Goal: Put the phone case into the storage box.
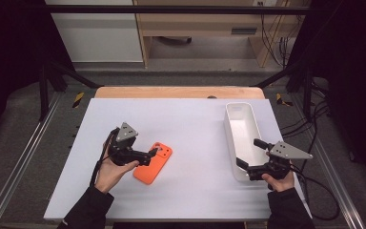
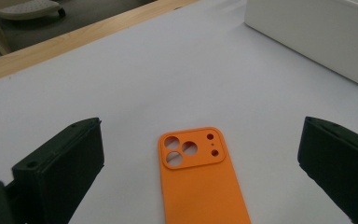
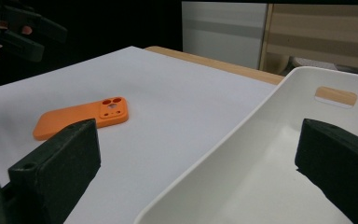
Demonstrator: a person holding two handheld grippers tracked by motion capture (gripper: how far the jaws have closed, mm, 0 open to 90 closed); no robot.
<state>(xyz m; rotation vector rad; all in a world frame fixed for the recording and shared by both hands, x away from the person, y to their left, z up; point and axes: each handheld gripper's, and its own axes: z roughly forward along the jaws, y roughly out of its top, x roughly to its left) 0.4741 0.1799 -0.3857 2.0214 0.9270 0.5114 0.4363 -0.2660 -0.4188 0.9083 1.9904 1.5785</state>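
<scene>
Covering most of the wooden table [image 1: 176,91] is a white sheet [image 1: 190,143], with a strip of bare wood showing along its far edge. Beyond the table stand a white cabinet [image 1: 97,33] and light wooden furniture [image 1: 209,24], and cables [image 1: 279,43] hang at the far right. A black frame [image 1: 47,86] with metal rails runs along both sides, over grey floor.

An orange phone case [image 1: 153,162] lies flat on the sheet, left of centre, back side up with its camera cut-outs toward the far end. A long white bin [image 1: 240,138] sits on the right part of the sheet, its length running away from the person; a handle slot shows in its far wall in the right gripper view.

The left gripper [image 1: 148,156], held in the person's left hand [image 1: 110,168], hovers just beside the case's left edge. In the left gripper view its jaws stand wide apart, with the case [image 2: 200,179] lying on the sheet between them, touched by neither.

The right gripper [image 1: 250,157], held in the right hand [image 1: 279,181], is at the near end of the bin. Its jaws are also spread wide, one outside the bin's long wall and one over the inside, so that the bin's rim [image 3: 223,140] runs between them; whether they touch it cannot be told.
</scene>
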